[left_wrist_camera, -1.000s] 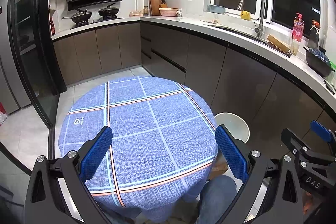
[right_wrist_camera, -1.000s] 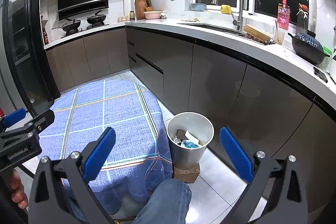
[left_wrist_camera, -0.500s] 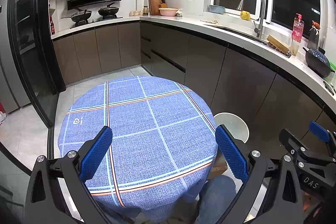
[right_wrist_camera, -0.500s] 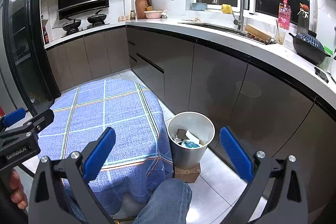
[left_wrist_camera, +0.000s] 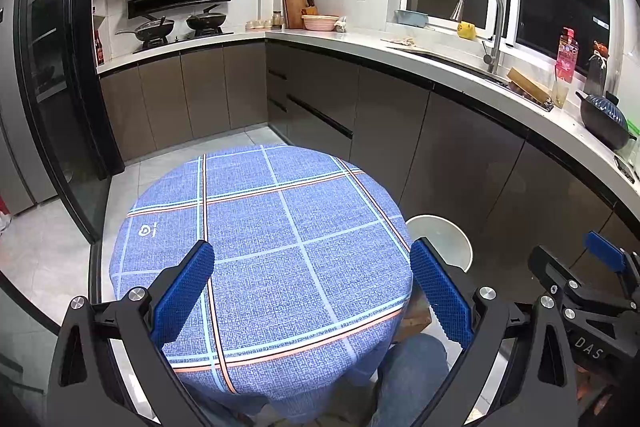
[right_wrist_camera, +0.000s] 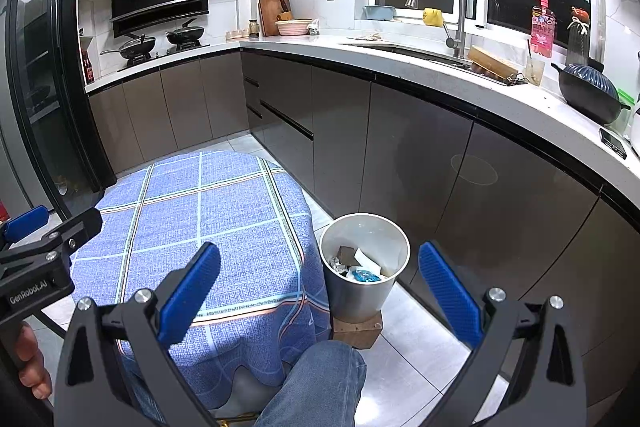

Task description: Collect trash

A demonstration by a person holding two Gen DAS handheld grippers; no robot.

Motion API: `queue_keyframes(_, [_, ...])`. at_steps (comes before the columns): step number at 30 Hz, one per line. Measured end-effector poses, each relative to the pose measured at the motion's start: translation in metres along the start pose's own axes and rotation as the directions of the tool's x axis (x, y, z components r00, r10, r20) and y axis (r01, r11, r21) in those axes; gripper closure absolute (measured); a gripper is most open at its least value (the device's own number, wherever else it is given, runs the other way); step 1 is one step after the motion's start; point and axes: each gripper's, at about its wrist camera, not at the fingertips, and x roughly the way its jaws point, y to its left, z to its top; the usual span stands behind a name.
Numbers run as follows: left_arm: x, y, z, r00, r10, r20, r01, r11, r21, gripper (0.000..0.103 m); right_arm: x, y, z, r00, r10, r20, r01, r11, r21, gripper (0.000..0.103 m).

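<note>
Since nothing has shifted over the last second, both tools only hover: the left gripper [left_wrist_camera: 312,291] and right gripper [right_wrist_camera: 320,291] stay spread wide and empty. No litter shows on the blue tablecloth [left_wrist_camera: 256,235]; the trash [right_wrist_camera: 356,267] already lies in the white bin [right_wrist_camera: 352,297] beside the table, so collecting looks finished.

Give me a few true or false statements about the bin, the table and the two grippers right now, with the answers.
1. The trash bin already holds some rubbish. True.
2. The bin stands directly on the floor tiles. False: it sits on a small wooden block.
3. The left gripper is shut on a wrapper. False: it is open and holds nothing.
4. The blue checked tablecloth has no trash lying on it. True.
5. The right gripper is open. True.
</note>
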Motion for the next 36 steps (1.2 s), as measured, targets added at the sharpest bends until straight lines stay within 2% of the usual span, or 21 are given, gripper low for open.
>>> queue_keyframes(36, [-0.0027, -0.0018, 0.0025, 1.0, -0.003, 0.003, 0.003, 1.0, -0.011, 0.008, 0.0022, 0.0074, -0.0022, 1.0, 0.013, -0.004, -0.013, 1.0, -0.009, 0.003])
